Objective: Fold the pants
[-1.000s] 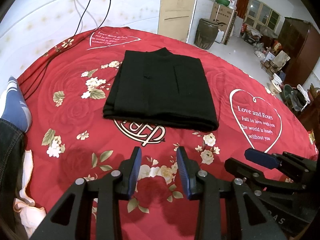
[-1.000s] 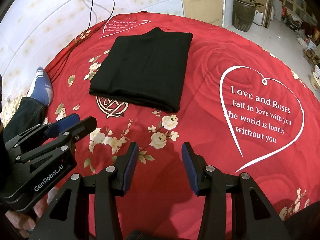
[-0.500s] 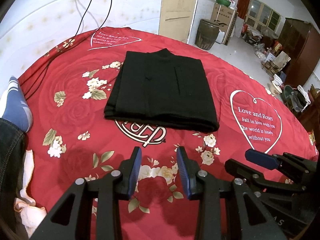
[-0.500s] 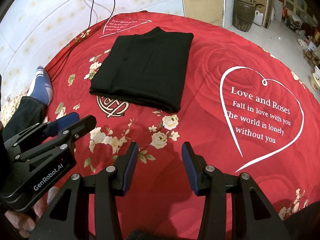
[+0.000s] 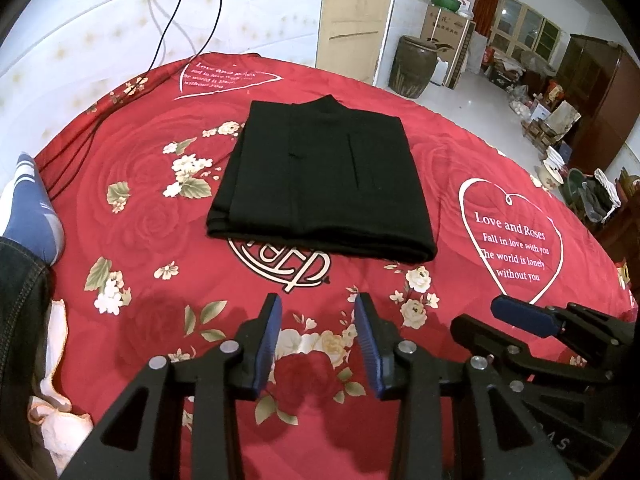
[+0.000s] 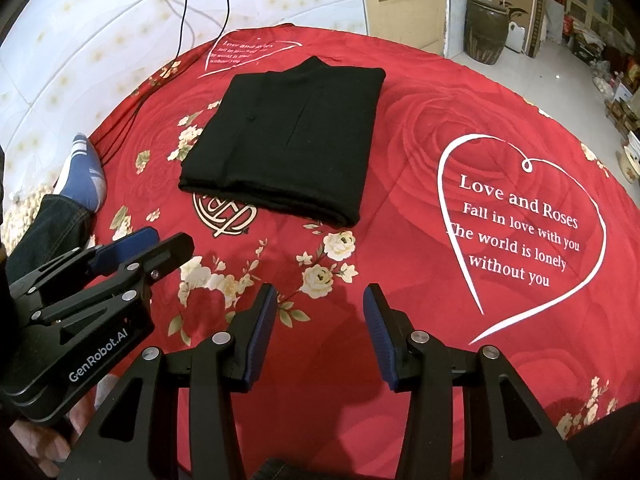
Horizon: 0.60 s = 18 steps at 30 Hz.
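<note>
The black pants lie folded into a flat rectangle on the red rose-print bedspread, and the right wrist view shows the pants the same way. My left gripper hovers over the bedspread just short of the pants' near edge; its jaws are opening and nothing is between them. To its right, my right gripper is open and empty, also short of the pants. Each gripper shows in the other's view: the right gripper and the left gripper.
A person's foot in a blue sock and a jeans leg rest at the bed's left edge, above a white cloth. Black cables trail over the far left. A brown jar, boxes and cabinets stand beyond the bed.
</note>
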Tool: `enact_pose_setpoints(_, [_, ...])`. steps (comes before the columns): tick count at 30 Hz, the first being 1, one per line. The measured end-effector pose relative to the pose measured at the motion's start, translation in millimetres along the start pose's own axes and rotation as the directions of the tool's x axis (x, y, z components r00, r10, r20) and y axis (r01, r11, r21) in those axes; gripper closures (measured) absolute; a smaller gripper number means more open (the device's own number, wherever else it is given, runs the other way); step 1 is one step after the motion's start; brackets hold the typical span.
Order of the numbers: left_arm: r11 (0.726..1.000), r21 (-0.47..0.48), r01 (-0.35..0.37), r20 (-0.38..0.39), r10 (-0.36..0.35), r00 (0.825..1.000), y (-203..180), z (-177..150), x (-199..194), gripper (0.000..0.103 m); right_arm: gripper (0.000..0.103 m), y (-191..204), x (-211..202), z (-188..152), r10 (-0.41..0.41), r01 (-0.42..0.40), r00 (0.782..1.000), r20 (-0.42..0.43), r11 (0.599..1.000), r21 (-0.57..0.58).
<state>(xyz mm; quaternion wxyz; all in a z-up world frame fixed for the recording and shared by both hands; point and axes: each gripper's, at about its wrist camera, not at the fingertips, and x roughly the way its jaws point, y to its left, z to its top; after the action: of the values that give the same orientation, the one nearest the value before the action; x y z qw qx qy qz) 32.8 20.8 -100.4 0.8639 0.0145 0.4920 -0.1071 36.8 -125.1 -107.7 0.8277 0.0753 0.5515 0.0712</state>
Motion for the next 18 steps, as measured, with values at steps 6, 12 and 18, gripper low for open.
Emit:
enact_pose_setpoints(6, [1.000,0.008,0.003,-0.002,-0.003,1.000,-1.2,0.6,-0.3,0.062,0.058,0.5,0.2,-0.7,-0.003,0.003,1.000,0.000,1.000,0.002])
enact_pose_setpoints(12, [1.000,0.014,0.001,-0.003,-0.001,1.000,-2.3,-0.7,0.6,0.062,0.058,0.8,1.0,-1.5,-0.001,0.001,1.000,-0.002,1.000,0.003])
enact_pose_setpoints(18, [1.000,-0.004,0.021,-0.014,-0.021,1.000,-1.3,-0.1,0.8,0.062,0.058,0.9,1.2,-1.3,-0.003,0.003,1.000,-0.003,1.000,0.002])
